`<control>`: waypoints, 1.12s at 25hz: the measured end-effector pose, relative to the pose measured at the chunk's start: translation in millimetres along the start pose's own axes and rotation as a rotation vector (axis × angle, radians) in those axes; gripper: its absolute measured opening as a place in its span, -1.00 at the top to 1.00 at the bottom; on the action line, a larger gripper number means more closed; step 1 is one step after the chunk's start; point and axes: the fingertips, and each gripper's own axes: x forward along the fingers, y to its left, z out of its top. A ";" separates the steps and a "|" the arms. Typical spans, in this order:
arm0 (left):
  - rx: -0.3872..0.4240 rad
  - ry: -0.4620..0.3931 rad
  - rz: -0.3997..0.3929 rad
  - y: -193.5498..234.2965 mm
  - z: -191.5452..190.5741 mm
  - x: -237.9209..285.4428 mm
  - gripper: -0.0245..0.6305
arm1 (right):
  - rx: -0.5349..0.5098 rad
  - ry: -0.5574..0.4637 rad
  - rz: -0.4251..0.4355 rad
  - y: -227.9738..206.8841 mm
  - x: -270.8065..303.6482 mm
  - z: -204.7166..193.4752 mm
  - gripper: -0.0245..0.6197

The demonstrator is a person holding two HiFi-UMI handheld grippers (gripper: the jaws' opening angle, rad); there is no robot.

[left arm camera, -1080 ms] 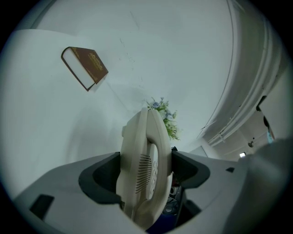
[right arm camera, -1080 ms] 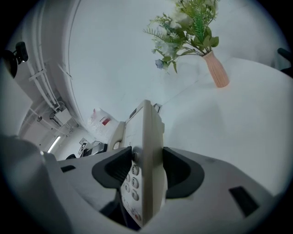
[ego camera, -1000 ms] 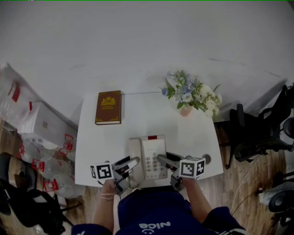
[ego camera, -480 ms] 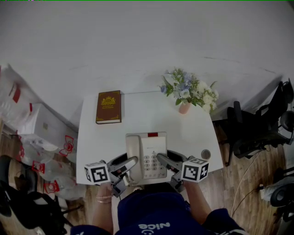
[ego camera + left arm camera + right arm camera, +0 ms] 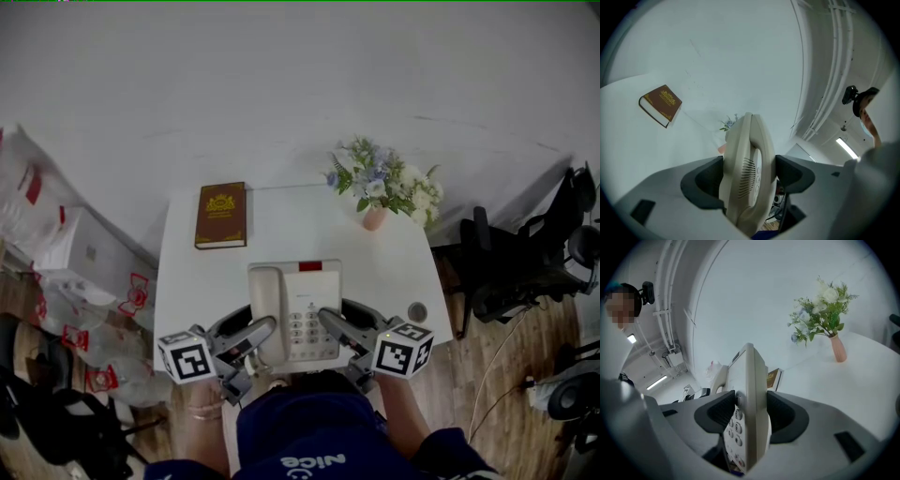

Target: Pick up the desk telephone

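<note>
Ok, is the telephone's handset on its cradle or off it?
On the cradle. The head view shows the handset lying along the left side of the desk telephone, and the left hand-held gripper clamps both together.

White worktop (image 5: 291, 234) pushed up to a plain white wall (image 5: 300, 84) on the far side. Wood-plank floor (image 5: 487, 375) to right and left. Black office chairs (image 5: 511, 272) just right of the worktop; clear plastic bags (image 5: 103, 337) and a pale box (image 5: 89, 248) heaped at left. Overhead, white conduits (image 5: 834, 70) and a strip light (image 5: 847, 148).
</note>
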 end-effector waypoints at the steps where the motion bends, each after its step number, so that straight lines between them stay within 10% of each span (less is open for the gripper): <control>1: 0.007 -0.007 -0.011 -3.4 1.8 -1.4 -0.18 | -0.012 -0.006 0.003 3.7 -0.9 2.6 0.21; 28: 0.194 -0.206 -0.140 -90.3 60.7 -28.5 -0.18 | -0.244 -0.218 0.101 88.1 -23.6 78.5 0.21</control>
